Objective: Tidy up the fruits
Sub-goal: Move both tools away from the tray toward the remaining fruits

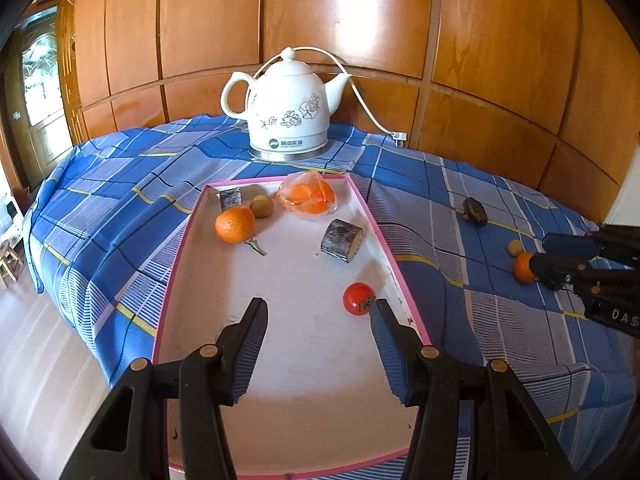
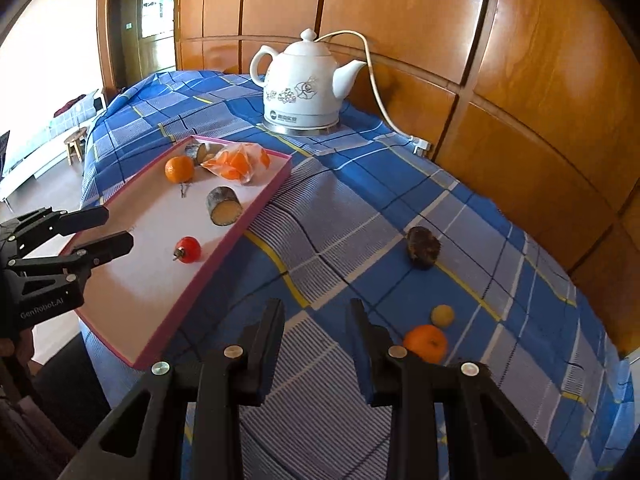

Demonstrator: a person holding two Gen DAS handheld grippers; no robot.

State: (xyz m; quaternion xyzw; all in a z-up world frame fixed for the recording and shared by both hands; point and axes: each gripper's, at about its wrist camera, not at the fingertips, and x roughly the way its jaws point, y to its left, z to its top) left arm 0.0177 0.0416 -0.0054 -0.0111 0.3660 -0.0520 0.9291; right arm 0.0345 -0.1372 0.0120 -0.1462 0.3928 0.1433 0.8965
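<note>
Just right of the right gripper's parted jaws, an orange.

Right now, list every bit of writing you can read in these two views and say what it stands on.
"GenRobot.AI": on the body of the left tool, seen in the right wrist view.
"DAS": cut off at the frame edge, on the body of the right tool, seen in the left wrist view.
Kettle: a round logo with a line of characters on the lower front, too small to read in either view.
</note>
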